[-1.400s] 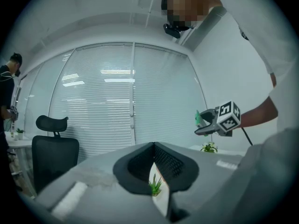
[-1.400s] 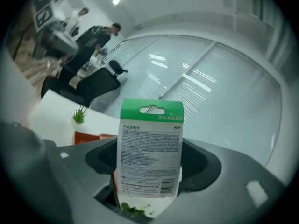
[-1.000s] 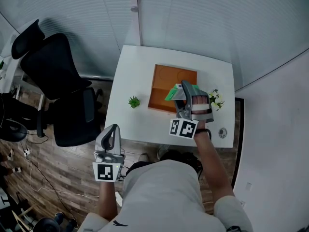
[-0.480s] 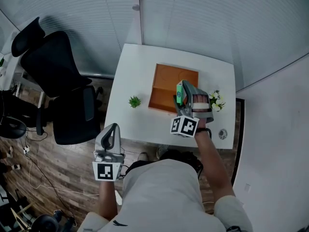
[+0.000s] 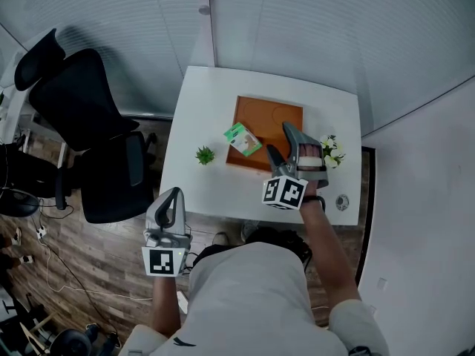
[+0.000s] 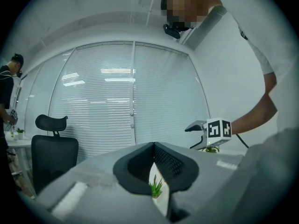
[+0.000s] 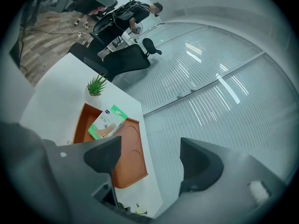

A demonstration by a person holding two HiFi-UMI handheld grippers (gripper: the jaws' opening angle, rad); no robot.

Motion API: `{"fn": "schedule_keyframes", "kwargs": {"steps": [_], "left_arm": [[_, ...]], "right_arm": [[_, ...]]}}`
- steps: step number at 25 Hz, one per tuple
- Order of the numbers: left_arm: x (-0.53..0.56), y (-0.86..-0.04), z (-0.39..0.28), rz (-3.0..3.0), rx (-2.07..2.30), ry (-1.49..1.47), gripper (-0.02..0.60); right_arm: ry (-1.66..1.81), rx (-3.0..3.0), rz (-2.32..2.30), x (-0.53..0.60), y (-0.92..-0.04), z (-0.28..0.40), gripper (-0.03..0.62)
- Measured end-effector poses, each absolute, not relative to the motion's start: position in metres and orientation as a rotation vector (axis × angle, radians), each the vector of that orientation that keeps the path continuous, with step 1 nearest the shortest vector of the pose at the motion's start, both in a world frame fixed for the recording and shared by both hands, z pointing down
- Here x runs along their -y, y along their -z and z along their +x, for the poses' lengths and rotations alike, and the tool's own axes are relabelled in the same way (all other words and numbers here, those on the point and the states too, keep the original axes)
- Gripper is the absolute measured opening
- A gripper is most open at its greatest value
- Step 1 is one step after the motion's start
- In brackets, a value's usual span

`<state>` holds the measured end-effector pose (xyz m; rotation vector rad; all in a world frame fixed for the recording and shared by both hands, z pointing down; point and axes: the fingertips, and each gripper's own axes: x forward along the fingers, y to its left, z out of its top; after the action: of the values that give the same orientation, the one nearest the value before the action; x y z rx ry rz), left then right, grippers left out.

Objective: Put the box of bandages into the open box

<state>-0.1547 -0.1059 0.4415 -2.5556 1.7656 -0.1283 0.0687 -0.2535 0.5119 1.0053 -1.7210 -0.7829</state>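
Note:
The green-and-white box of bandages [image 5: 243,139] [image 7: 107,122] lies across the left rim of the open orange box [image 5: 271,117] [image 7: 128,160] on the white table [image 5: 204,110]; part of it overhangs the rim. My right gripper [image 5: 280,142] [image 7: 152,160] hovers over the orange box's right side. Its jaws have just been opening and now stand wide apart with nothing between them, the bandage box well to their left. My left gripper [image 5: 171,201] [image 6: 153,157] is held off the table's near-left corner, its pads touching, nothing in it.
A small green plant [image 5: 205,155] [image 7: 96,84] stands left of the orange box, and a white-flowered plant [image 5: 331,153] stands to its right. A small round object [image 5: 342,203] is near the table's front right corner. A black office chair [image 5: 96,124] stands left of the table.
The bandage box was between my right gripper's jaws over the orange box; it has left them and landed on the box's left rim. The left gripper has not moved.

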Motion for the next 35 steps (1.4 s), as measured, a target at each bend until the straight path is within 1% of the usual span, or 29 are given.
{"fn": "schedule_keyframes", "kwargs": {"steps": [4, 8, 9, 12, 15, 16, 19, 35], "left_arm": [[0.106, -0.441, -0.153, -2.565, -1.757, 0.128, 0.006], [0.105, -0.441, -0.152, -2.571, -1.744, 0.133, 0.006], [0.105, -0.440, -0.151, -2.572, -1.740, 0.135, 0.006], [0.105, -0.438, -0.150, -2.576, -1.731, 0.127, 0.006], [0.105, -0.440, -0.150, -2.585, -1.725, 0.135, 0.006], [0.105, -0.441, -0.150, -2.585, -1.721, 0.139, 0.006], [0.106, -0.439, -0.149, -2.582, -1.706, 0.140, 0.006], [0.106, -0.436, -0.143, -2.597, -1.661, 0.111, 0.006]], "right_arm": [[0.679, 1.810, 1.101, 0.251, -0.506, 0.076, 0.379], [0.499, 1.960, 1.265, 0.250, -0.495, 0.089, 0.314], [0.445, 1.997, 1.313, 0.250, -0.492, 0.094, 0.281], [0.287, 2.100, 1.468, 0.248, -0.482, 0.110, 0.125], [0.161, 2.168, 1.607, 0.247, -0.475, 0.124, 0.030], [0.121, 2.190, 1.645, 0.246, -0.473, 0.128, 0.009], [0.028, 2.222, 1.705, 0.245, -0.475, 0.136, 0.003], [-0.191, 2.335, 1.839, 0.225, -0.465, 0.152, 0.002]]}}
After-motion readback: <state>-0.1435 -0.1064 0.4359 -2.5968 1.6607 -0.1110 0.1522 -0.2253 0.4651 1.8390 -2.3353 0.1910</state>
